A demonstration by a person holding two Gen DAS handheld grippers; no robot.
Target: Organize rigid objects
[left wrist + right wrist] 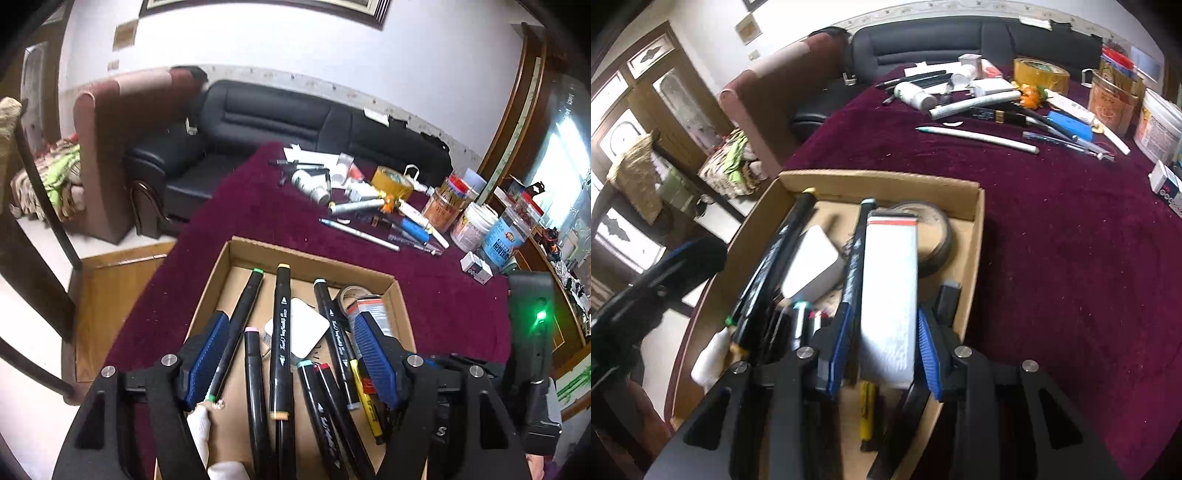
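Note:
An open cardboard box (314,258) lies on the burgundy cloth and holds several black markers (281,332), a white square pad (308,325), a tape roll (351,291) and a yellow pen (365,402). My left gripper (293,354) hovers open over the markers, its blue pads touching none of them. My right gripper (885,350) is shut on a white box with a red stripe (890,280), held over the right side of the cardboard box (879,181). One finger of my left gripper (698,254) shows at the left edge.
Past the box, the cloth (1052,258) carries pens, a white bottle (914,94), a brown tape roll (1039,74) and jars (476,229) at the far right. A small white carton (476,267) lies nearer. A black sofa (258,114) stands behind the table.

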